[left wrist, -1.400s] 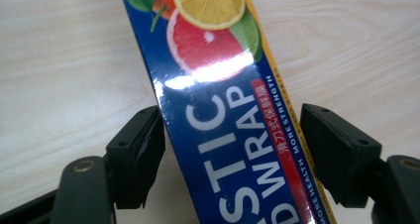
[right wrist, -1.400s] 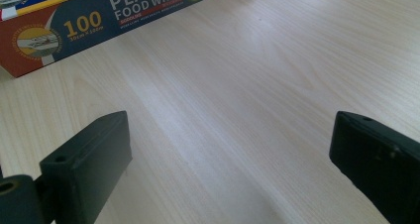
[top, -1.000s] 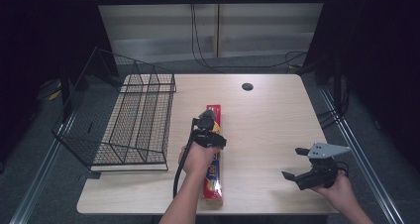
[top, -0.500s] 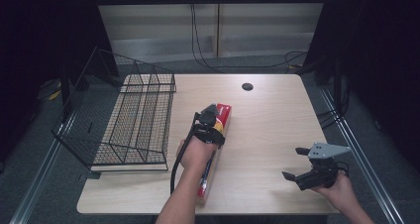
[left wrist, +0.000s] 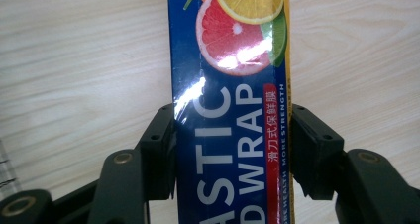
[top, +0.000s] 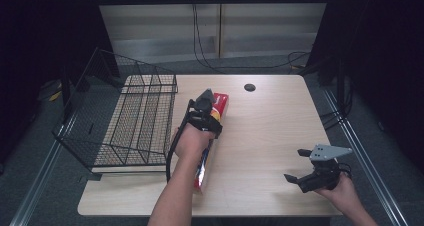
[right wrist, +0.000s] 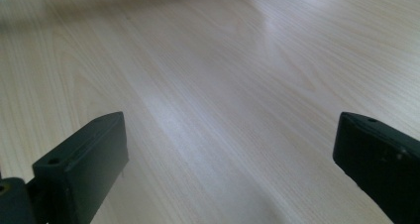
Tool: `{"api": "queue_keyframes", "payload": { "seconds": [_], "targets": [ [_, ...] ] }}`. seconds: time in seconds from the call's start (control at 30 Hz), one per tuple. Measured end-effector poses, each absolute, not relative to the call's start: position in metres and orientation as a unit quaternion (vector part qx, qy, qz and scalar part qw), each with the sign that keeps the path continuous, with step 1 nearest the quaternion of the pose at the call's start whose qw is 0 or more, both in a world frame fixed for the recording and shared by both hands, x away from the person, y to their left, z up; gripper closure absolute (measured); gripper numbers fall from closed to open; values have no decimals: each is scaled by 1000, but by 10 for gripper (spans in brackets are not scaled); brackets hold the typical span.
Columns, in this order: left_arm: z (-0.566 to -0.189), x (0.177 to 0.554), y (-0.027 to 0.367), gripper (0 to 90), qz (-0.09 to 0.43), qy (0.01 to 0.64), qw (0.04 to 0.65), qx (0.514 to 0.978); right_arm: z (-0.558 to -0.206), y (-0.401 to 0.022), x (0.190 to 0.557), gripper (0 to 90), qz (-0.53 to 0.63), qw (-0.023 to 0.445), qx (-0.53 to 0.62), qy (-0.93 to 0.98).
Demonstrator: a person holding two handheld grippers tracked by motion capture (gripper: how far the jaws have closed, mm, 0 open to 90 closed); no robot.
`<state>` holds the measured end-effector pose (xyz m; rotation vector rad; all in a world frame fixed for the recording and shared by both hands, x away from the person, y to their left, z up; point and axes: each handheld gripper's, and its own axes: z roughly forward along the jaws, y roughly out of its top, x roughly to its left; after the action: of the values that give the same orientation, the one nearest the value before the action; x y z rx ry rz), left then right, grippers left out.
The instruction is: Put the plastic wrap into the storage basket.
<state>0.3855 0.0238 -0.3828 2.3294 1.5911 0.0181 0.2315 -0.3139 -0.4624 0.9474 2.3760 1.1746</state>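
Left gripper: jaws have just been closing, now clamped across the plastic wrap box, pads on its long side faces. Light, stiff glossy carton, likely slippery; mid-length hold would balance better. Long axis runs straight ahead, far end tilting off the wooden table. Right gripper apart.

Left gripper closes its jaws onto the plastic wrap box; pads now press both long sides, where one second ago they stood slightly wider around it. Far end of the box, toward 12 o'clock, lifts off the table and the box tilts, near end toward 6 o'clock low by the forearm. Left hand rises and shifts toward 12 o'clock; the box swings a little toward 1 o'clock.
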Motion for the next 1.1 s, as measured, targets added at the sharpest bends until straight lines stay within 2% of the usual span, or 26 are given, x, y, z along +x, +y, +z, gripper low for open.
{"api": "queue_keyframes", "payload": {
  "seconds": [0.33,1.1],
  "targets": [
    [-361,389,21,445,19,550,161,819,-462,-315,232,0,417,163,332,830],
    [-319,399,38,446,10,563,152,812,-462,-315,232,0,415,163,330,832]
  ]
}}
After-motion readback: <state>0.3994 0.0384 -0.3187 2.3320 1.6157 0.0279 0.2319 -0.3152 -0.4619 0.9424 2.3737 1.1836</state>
